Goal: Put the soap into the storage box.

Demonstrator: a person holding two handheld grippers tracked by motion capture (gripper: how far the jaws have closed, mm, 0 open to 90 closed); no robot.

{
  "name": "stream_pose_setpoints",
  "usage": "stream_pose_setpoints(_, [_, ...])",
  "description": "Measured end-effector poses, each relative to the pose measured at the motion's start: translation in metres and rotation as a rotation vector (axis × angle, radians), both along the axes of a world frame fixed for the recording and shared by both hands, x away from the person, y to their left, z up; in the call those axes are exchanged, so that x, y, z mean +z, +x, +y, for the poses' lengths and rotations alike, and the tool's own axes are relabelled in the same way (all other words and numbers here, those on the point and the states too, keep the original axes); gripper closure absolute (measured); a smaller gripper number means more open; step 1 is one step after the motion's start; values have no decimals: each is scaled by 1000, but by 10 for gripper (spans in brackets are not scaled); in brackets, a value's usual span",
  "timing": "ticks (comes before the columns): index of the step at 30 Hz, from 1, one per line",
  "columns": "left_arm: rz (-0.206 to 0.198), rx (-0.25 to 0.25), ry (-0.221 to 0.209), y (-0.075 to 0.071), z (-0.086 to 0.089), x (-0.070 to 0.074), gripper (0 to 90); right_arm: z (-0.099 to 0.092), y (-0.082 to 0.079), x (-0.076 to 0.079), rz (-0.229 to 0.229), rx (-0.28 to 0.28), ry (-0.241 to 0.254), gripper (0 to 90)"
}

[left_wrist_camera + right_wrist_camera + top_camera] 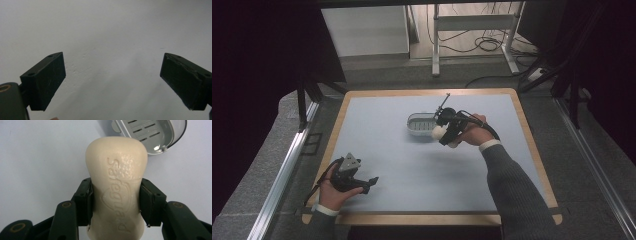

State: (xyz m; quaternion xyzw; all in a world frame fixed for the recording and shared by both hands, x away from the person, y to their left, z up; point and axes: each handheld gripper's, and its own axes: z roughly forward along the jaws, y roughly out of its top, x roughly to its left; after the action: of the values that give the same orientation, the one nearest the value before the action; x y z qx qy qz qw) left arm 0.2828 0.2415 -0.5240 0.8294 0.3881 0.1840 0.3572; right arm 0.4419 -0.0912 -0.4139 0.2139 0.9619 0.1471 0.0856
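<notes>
A cream bar of soap [117, 185] with stamped lettering is pinched at its waist by my right gripper [116, 200], which is shut on it. From above, the soap [438, 132] hangs just off the near right end of a grey slotted soap dish [419, 125] on the pale blue mat; the right gripper [446, 131] is held above the mat. The dish [160, 135] lies past the soap at upper right. My left gripper [371, 182] rests near the front left corner, open, its jaws wide apart over bare mat [112, 67].
The mat [427, 170] covers a wooden table [422, 218] with a raised border. A thin rod [443, 102] stands up behind the dish. Beyond the table are a desk frame [472, 25], floor cables [484, 45] and metal rails [282, 175] along both sides.
</notes>
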Motion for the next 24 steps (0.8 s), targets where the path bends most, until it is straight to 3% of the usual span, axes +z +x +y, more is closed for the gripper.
stream_pose_setpoints(13, [0, -1, 3, 0, 0, 0, 66, 4, 16, 5, 32, 2, 2, 494])
stream_pose_setpoints(24, [0, -4, 1, 0, 0, 0, 67, 11, 26, 4, 14, -5, -22, 494])
